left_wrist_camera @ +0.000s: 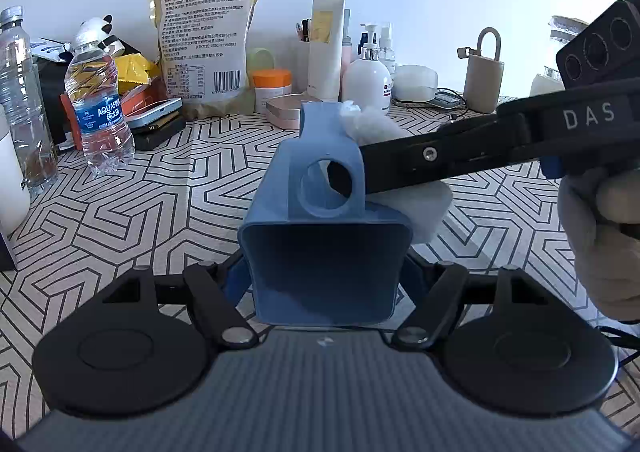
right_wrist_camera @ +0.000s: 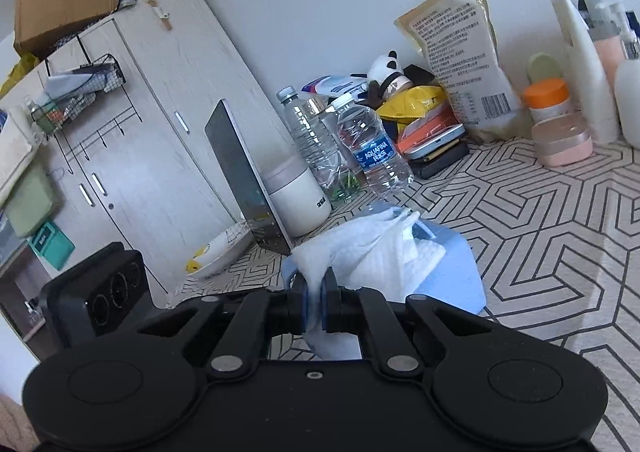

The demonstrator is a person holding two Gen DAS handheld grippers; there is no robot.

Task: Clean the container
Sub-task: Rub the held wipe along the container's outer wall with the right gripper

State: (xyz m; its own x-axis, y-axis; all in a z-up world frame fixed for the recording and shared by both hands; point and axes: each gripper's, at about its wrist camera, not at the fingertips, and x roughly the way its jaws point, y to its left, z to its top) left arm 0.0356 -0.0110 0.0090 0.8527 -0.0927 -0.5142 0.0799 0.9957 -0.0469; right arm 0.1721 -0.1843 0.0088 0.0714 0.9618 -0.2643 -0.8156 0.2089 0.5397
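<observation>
The left gripper [left_wrist_camera: 324, 272] is clamped on a blue plastic container [left_wrist_camera: 320, 212], its blue fingers [left_wrist_camera: 236, 284] pressing the two outer side walls so that the open square mouth faces the left wrist camera and the container is held tilted above the patterned tablecloth [left_wrist_camera: 160, 188]. A round-holed handle on the container's upper face points away toward the wall. The right gripper [right_wrist_camera: 315, 306] has its jaws pinched tight on a white paper towel [right_wrist_camera: 360, 248], which bunches forward and lies against the container's outer wall; in the left view that gripper reaches in from the right, across the handle, held by a gloved hand [left_wrist_camera: 604, 236]. Farther out on the tablecloth stand an Aquafina water bottle [left_wrist_camera: 100, 100], a tan printed food pouch [left_wrist_camera: 204, 36], an orange-lidded jar [left_wrist_camera: 272, 86], a white pump bottle [left_wrist_camera: 368, 76] and a beige padlock [left_wrist_camera: 484, 72]. A closed laptop [right_wrist_camera: 244, 180] leans upright beside a white tumbler [right_wrist_camera: 298, 200].
</observation>
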